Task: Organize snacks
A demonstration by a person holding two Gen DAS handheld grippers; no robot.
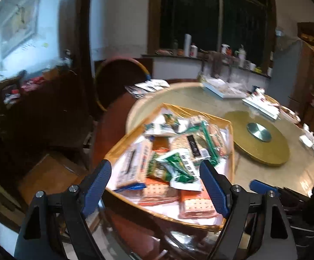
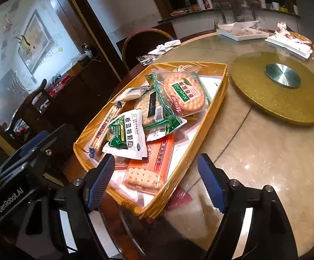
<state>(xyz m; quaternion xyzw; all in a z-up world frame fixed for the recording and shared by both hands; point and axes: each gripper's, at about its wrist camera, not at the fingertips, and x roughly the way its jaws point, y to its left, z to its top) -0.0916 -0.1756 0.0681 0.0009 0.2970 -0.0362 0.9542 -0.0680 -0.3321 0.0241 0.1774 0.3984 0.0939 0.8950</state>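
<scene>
Right wrist view: yellow boat-shaped tray (image 2: 218,87) heaped with wrapped snack packets (image 2: 126,135), gathered at the round marble counter (image 2: 254,151) edge.
Tongs: left tongs (image 1: 155,186) and right tongs (image 2: 157,178) both spread apart, empty.
Room: gold turntable (image 2: 286,99) beside tray; dark window behind.

Left gripper (image 1: 155,186): black angular frame, ribbed blue pads on both fingers (image 1: 98,186), silver screw heads at the pivots. Right gripper (image 2: 157,182) matches, and beside it the neighbouring black housing reads "GenRobot.AI" in white.
</scene>
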